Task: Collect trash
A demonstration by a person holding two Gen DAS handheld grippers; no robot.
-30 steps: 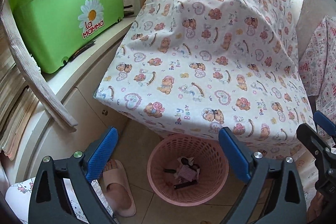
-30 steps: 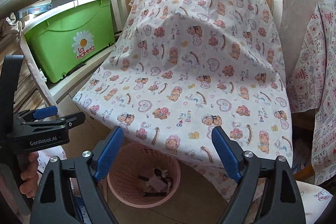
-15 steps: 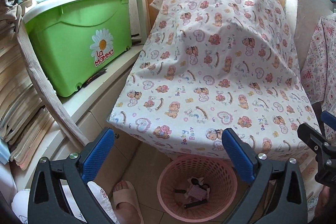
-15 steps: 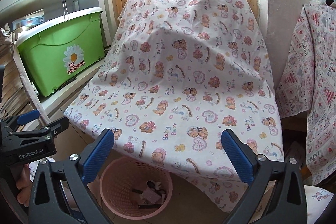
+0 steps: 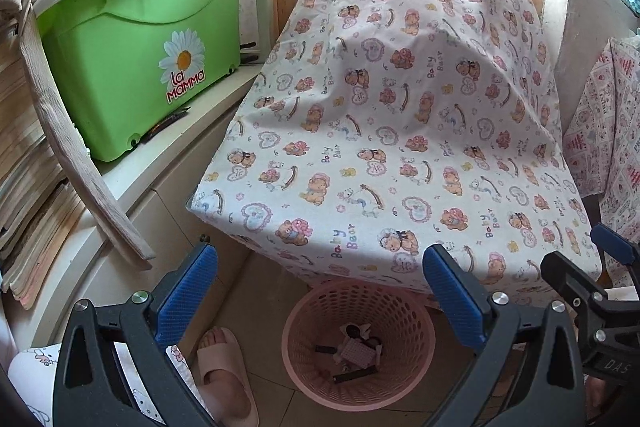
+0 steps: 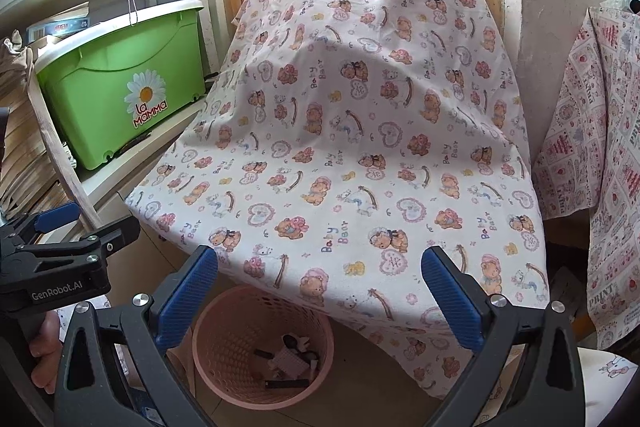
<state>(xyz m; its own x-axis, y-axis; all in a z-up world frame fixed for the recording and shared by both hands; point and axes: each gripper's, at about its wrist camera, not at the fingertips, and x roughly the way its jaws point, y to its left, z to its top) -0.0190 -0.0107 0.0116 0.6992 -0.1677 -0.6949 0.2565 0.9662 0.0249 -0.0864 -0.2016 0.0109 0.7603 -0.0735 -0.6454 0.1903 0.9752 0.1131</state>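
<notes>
A pink perforated waste basket (image 5: 416,359) stands on the tiled floor, half under the hanging edge of a teddy-bear cloth. Scraps of trash (image 5: 356,351), pale paper and dark bits, lie at its bottom. My left gripper (image 5: 316,267) hovers above the basket, open, with nothing between its blue pads. My right gripper (image 6: 318,263) is also open and empty, above the same basket (image 6: 216,347) and its trash (image 6: 292,359). Each gripper shows in the other's view: the right gripper (image 5: 588,255) at the right edge, the left gripper (image 6: 96,223) at the left with a hand under it.
The bear-print cloth (image 5: 400,107) drapes a bulky object right behind the basket. A green box (image 5: 132,67) sits on a white shelf at left, with a wooden board (image 5: 80,155) leaning on paper stacks. A slippered foot (image 5: 224,375) is beside the basket. Another patterned cloth (image 6: 592,147) hangs at right.
Both views have tilted up and drawn back, so the basket sits lower in frame and more shelf and door shows. The right gripper's jaws have spread wider.
</notes>
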